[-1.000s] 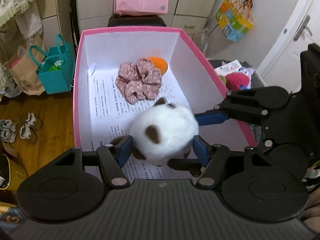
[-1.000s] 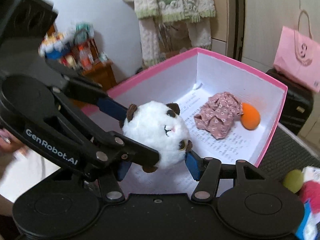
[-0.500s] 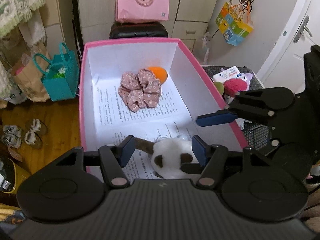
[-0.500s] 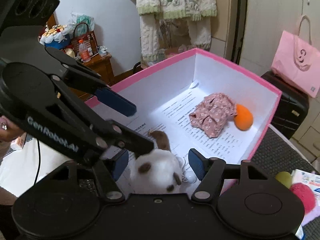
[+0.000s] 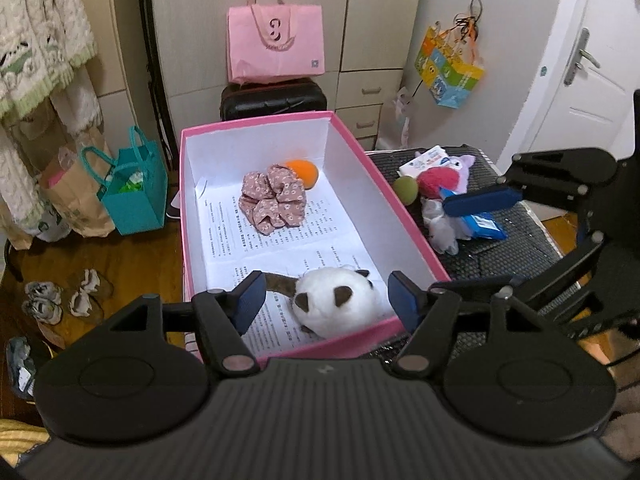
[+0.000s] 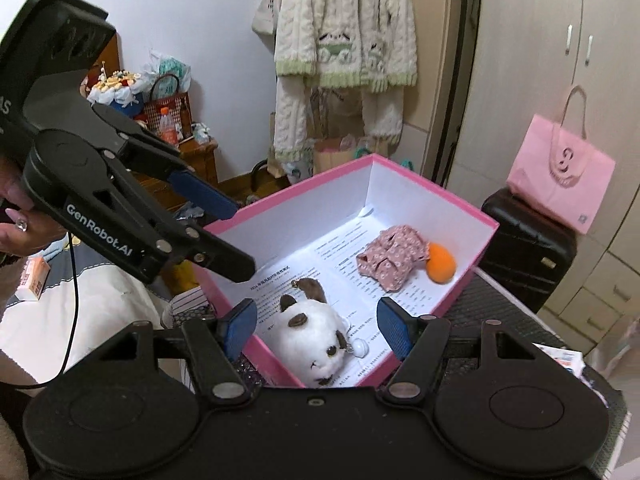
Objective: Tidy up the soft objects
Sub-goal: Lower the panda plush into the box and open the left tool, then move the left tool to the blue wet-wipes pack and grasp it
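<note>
A white plush ball with brown ears (image 5: 338,300) lies in the near end of the pink box (image 5: 404,216), also seen in the right wrist view (image 6: 312,344). A pink floral scrunchie (image 5: 274,198) and an orange ball (image 5: 304,172) lie at the box's far end. My left gripper (image 5: 326,300) is open and empty above the box's near rim. My right gripper (image 6: 318,326) is open and empty over the near corner of the box (image 6: 440,196). More soft toys, a green ball (image 5: 406,190) and a red pom-pom (image 5: 438,180), lie on the black mat right of the box.
A pink tote (image 5: 276,48) rests on a black suitcase (image 5: 274,100) behind the box. A teal bag (image 5: 134,192) and shoes (image 5: 64,300) are on the wooden floor to the left. Knit sweaters (image 6: 344,40) hang on the wardrobe. A blue packet (image 5: 484,226) lies on the mat.
Both grippers held the plush ball above the box a second ago; they opened, it dropped into the box's near end, and both grippers have drawn back and up.
</note>
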A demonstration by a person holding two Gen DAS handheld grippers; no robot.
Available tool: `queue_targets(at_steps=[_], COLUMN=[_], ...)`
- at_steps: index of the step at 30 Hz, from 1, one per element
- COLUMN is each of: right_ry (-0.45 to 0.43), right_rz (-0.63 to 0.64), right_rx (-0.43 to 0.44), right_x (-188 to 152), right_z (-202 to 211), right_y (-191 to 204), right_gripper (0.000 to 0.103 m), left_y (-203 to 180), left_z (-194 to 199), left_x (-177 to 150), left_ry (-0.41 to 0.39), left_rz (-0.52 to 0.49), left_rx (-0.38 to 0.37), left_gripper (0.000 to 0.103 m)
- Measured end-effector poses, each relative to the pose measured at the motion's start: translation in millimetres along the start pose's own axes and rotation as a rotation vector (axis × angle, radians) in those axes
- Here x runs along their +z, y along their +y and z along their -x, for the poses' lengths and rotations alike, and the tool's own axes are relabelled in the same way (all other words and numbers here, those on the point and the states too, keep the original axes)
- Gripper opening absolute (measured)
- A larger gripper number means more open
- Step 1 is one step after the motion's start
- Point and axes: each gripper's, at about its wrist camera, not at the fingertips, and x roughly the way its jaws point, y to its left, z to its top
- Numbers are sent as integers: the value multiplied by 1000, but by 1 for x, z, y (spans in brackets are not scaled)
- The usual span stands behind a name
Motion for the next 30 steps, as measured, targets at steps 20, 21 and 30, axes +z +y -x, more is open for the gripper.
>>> queue_targets(at_steps=[20,21,30], right_ry=[-97,-101,-110], right_rz=[-69,-71,-97], right_rx=[-73,-82,-207], right_x=[-61,-66,-110], right_z=[104,108,129], right_y=[7,7,-2], right_gripper=[72,72,73], left_y=[-83,-88,-131], left_z=[49,49,21], left_x=[-26,-27,-27], left_ry=[-68,-67,-27], left_rz=[-186,-195,-249], left_rx=[-23,-29,-117], left_gripper=[75,76,76])
